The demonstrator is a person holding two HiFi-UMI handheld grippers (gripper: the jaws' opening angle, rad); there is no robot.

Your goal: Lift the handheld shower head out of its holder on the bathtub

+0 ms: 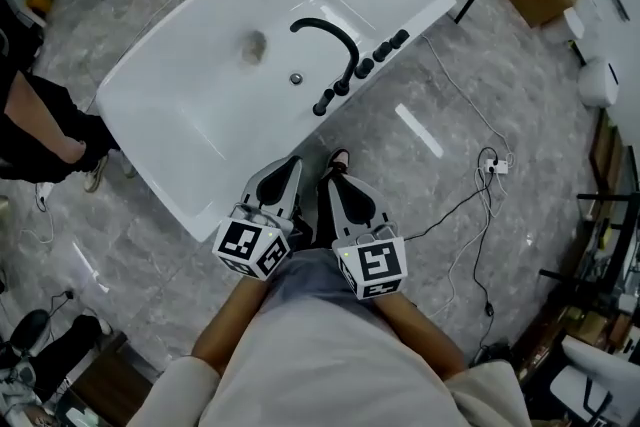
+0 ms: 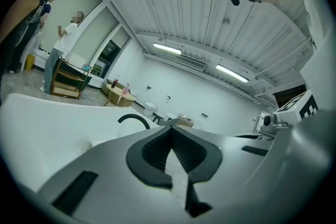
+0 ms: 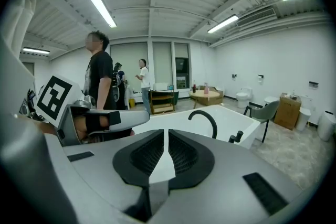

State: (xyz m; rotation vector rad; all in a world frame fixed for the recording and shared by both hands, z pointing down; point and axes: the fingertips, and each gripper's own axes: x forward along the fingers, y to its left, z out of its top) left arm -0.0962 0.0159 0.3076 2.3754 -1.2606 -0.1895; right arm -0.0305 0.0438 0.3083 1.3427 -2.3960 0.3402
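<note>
Approach step, no contact yet. Left tool [image 1: 292, 163] and right tool [image 1: 331, 178] are both pressed together and empty, near the body. The black handheld shower head [image 1: 393, 43] looks seated in its holder on the rim of the white oval bathtub [image 1: 190, 115], well apart from both. Next: close in, spread one tool's jaws, pinch the head.

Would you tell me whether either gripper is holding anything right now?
No, the left gripper and the right gripper both have their jaws closed together with nothing between them.
</note>
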